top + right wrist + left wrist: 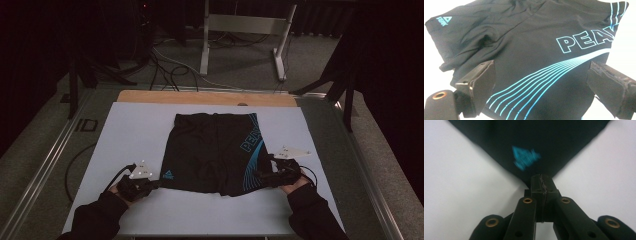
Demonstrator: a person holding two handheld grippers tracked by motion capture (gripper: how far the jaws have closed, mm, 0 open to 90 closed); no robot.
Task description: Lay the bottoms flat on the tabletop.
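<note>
Down on the big white mat (pixel 125 150) over the wooden table (pixel 200 97), black swim shorts (pixel 212 150) lying flat and spread out near the middle, waistband at the far side, leg ends toward the person. Looks like an early step of folding or straightening: no fold made yet, whole job still to do. Blue stripes and big blue letters on the shorts at the right side in the high view, small blue logo (pixel 525 157) on the left leg, blurry up close. Both forearms in dark sleeves coming in low from the near edge, hands resting close to the mat, one at each bottom corner of the shorts. Left gripper (pixel 150 184) pressed tight shut on the bottom left corner of the shorts, cloth pinched between the two black jaws, corner pulled to a point. Right gripper (pixel 265 176) at the bottom right leg end, jaws wide apart on either side of the striped cloth, not biting yet. Probably next: closing the right one on its corner, then lifting both corners together.
</note>
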